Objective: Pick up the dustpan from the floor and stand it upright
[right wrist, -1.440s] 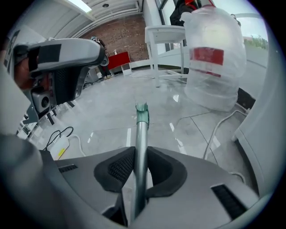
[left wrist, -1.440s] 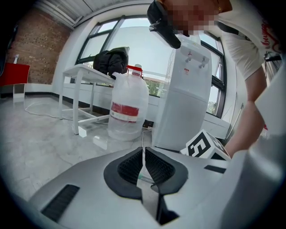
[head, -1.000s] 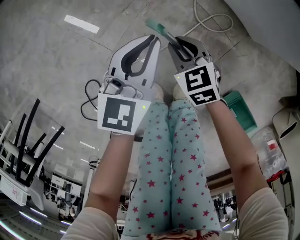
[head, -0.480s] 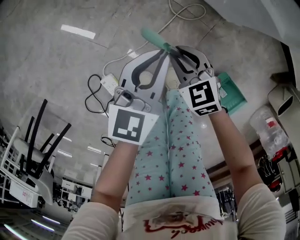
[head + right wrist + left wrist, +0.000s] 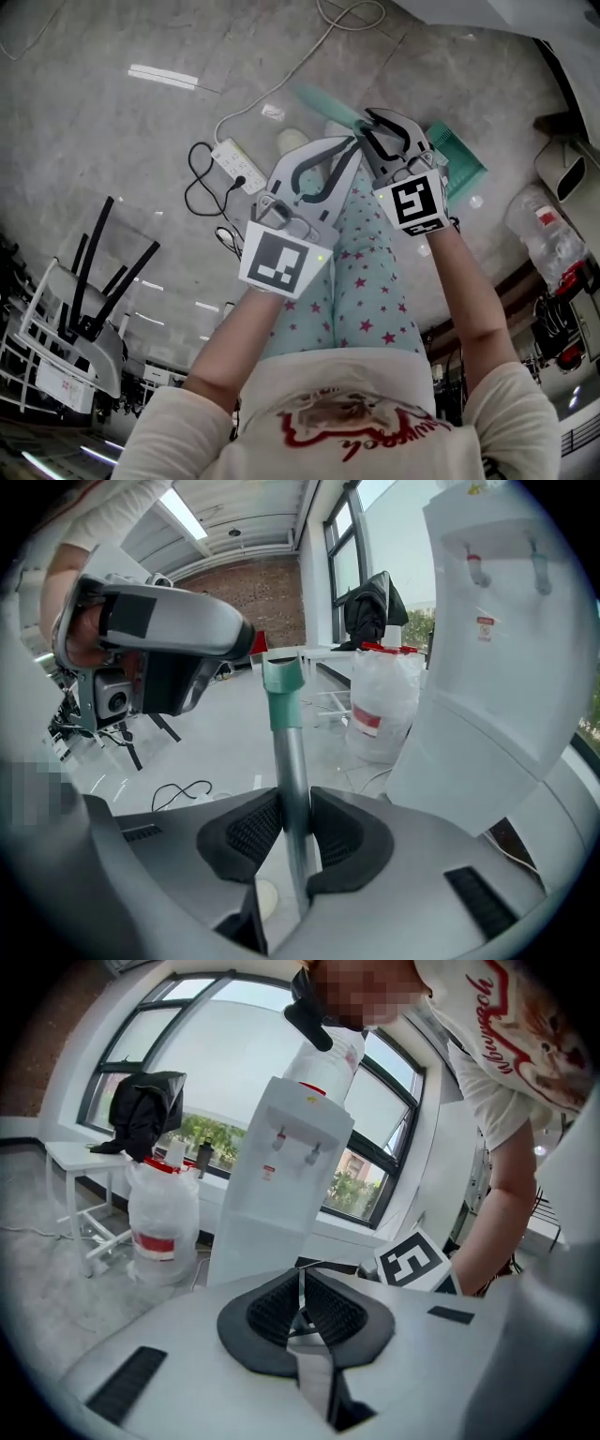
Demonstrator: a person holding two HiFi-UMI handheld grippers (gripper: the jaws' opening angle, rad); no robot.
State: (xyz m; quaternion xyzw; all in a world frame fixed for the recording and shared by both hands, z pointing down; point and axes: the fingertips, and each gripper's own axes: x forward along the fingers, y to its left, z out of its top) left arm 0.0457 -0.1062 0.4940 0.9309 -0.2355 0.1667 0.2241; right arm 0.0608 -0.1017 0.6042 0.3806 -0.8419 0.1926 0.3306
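In the right tool (image 5: pixel 292 827), pinched: dustpan's (image 5: pixel 461 161) silver, teal-capped handle (image 5: pixel 291 757); left tool (image 5: pixel 301 1297) pressed together.

The green plastic dustpan with a metal shaft (image 5: pixel 459 159) is between the jaws of the right gripper (image 5: pixel 373 120), its pan out to that gripper's right. The left gripper (image 5: pixel 349 148) is just beside it, on the left. Further left a white plastic power strip (image 5: pixel 234 161) lies on the floor. A large clear water jug (image 5: pixel 547 246) stands far right.

This is an office-like workroom, with a bare polished floor (image 5: pixel 112 131), tall windows (image 5: pixel 225 1063), a brick wall (image 5: pixel 253 602) and strip lights (image 5: pixel 183 513) overhead. A water cooler (image 5: pixel 281 1176) stands beside a spare water jug (image 5: pixel 161 1213). A power strip (image 5: pixel 234 161) with its cables (image 5: pixel 197 192) lies on the floor.
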